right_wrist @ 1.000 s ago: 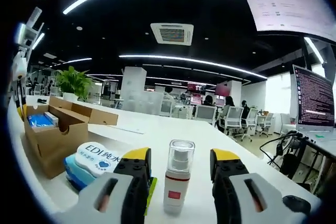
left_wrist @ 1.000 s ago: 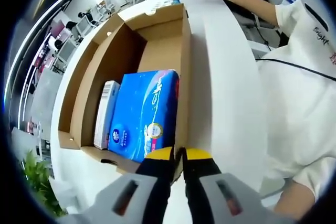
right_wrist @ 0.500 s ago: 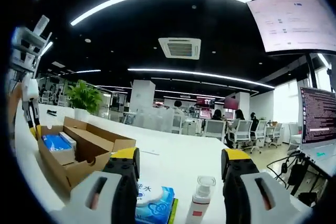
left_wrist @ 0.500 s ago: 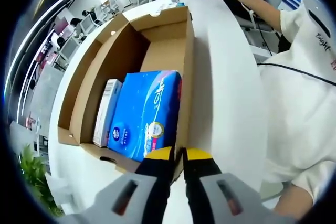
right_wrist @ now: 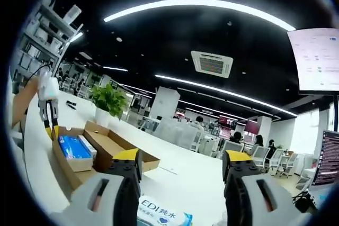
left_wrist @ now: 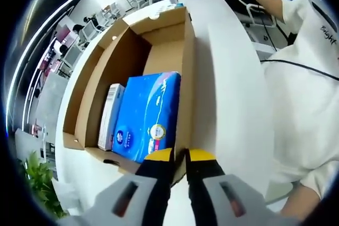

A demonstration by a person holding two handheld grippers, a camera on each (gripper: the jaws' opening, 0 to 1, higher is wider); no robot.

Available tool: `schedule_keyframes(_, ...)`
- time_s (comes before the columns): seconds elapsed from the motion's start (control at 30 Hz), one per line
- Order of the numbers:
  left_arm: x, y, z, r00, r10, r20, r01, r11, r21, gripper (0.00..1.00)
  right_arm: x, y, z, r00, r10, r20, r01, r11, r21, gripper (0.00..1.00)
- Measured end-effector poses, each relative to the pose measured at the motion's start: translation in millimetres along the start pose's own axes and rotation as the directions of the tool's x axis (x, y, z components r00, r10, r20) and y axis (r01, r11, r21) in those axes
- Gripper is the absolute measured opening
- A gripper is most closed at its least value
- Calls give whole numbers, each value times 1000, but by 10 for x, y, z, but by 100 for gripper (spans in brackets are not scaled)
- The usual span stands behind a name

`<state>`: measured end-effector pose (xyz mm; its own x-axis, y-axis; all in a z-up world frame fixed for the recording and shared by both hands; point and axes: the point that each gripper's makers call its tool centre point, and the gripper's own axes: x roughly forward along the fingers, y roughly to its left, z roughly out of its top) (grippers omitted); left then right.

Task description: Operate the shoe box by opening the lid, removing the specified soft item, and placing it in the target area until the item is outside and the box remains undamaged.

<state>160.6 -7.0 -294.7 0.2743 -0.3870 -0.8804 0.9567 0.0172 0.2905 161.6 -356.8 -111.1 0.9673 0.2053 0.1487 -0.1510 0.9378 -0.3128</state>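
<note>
Left gripper (left_wrist: pixel 179 155) pinches the near wall of the box (left_wrist: pixel 186 51), jaws closed on the cardboard edge. I judge that grip is there to keep the box from sliding while I reach in. Its lid is already folded back, and the blue pack (left_wrist: pixel 144 115) lies inside beside a white carton (left_wrist: pixel 110 115). My right gripper (right_wrist: pixel 180 158) hangs over the table (right_wrist: pixel 183 183) with jaws wide apart and nothing between them, a wipes pack (right_wrist: pixel 161 216) below it, free to go for the blue pack.
</note>
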Motion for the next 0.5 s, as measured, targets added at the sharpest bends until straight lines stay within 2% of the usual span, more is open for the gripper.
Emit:
schedule_keyframes(0.17,1,-4,3,1000,2,11,-2,1000,-1,9,31,76,-52,999,42,-32,-41,999,29,64)
schedule_keyframes(0.33,2,-18,3,1000,-3,14,3,999,42,8,68,210,-18,992,122,-33,-119,989,84,63)
schedule_keyframes(0.43,3,-17,5,1000,-7,16,6,999,37,7,103,295,27,984,173,-39,-168,980,104,59)
schedule_keyframes(0.5,5,-18,6,1000,-9,14,9,999,41,7,120,394,100,976,217,-21,-216,974,68,49)
